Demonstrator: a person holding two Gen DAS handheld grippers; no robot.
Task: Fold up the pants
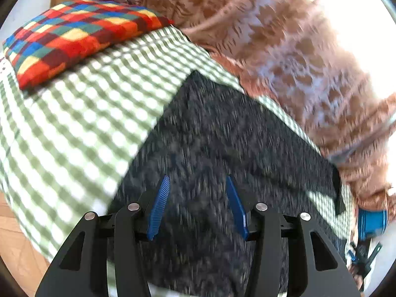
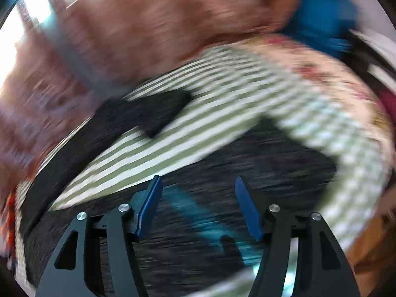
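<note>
Dark grey speckled pants [image 1: 222, 133] lie flat on a green-and-white checked bed cover [image 1: 74, 123]. My left gripper [image 1: 198, 180] is open and empty just above the pants' near part. In the blurred right wrist view the pants [image 2: 259, 163] lie under my right gripper [image 2: 198, 180], which is open and empty; one leg [image 2: 138, 113] stretches away to the upper left across the checked cover [image 2: 198, 113]. A teal streak [image 2: 198, 217] shows on the dark cloth between the fingers.
A red, blue and yellow checked cushion [image 1: 74, 37] lies at the back left of the bed. A person in a brown patterned garment [image 1: 284, 49] stands along the far right side. Wooden floor [image 1: 14, 242] shows at the lower left. A blue object [image 1: 371, 222] sits at the right edge.
</note>
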